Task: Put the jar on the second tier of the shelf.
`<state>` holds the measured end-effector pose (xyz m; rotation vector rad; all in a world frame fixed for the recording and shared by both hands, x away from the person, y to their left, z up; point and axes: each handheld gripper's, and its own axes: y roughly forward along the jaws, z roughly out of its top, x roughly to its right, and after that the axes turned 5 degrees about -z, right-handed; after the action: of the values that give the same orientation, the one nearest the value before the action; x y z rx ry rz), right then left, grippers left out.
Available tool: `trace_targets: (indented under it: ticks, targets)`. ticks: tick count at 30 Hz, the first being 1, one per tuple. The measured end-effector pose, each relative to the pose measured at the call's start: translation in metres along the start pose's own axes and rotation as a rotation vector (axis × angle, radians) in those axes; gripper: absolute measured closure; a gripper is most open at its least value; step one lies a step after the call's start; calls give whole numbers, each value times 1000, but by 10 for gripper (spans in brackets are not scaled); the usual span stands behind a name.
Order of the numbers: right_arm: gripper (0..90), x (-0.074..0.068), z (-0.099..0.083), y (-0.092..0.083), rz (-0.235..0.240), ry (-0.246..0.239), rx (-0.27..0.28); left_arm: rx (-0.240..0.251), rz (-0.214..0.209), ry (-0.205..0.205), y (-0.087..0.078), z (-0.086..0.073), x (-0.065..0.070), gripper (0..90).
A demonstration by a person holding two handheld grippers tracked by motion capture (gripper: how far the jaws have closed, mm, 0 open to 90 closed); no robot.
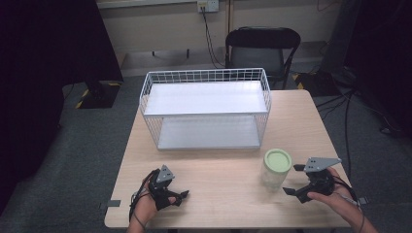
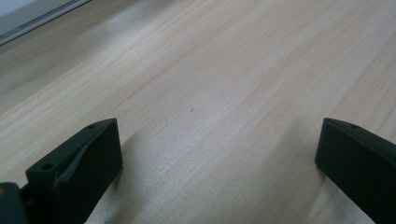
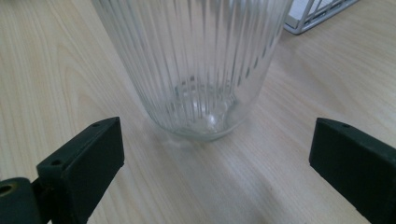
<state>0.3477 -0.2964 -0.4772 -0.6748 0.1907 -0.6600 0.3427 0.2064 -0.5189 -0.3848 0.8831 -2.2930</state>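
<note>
A ribbed clear glass jar (image 1: 276, 170) with a pale green lid stands upright on the wooden table (image 1: 228, 179), front right. My right gripper (image 1: 293, 180) is just right of it, open, its jaws wide and pointing at the jar. In the right gripper view the jar (image 3: 196, 60) stands a little ahead of the open jaws, not touched. My left gripper (image 1: 180, 197) rests near the front left of the table, open, with only bare wood between its jaws (image 2: 219, 154).
A white wire basket (image 1: 206, 108) with two white shelves stands at the table's back centre; its corner (image 3: 317, 14) appears behind the jar. A black chair (image 1: 262, 48) is beyond the table. Cables run over the floor at right.
</note>
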Motion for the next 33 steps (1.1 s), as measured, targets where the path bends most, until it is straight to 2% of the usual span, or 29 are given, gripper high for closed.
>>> trace_targets:
  ticks: [15, 19, 28, 33]
  targets:
    - [28, -9, 25, 5, 19, -28, 36, 0, 0, 0, 0, 0, 0, 0]
    - [42, -9, 31, 10, 38, -2, 64, 0, 0, 0, 0, 0, 0, 0]
    - [59, -13, 36, 22, 16, 28, 100, 0, 0, 0, 0, 0, 0, 0]
    - [76, -11, 37, 26, 16, 65, 124, -2, 0, 2, 0, 0, 0, 0]
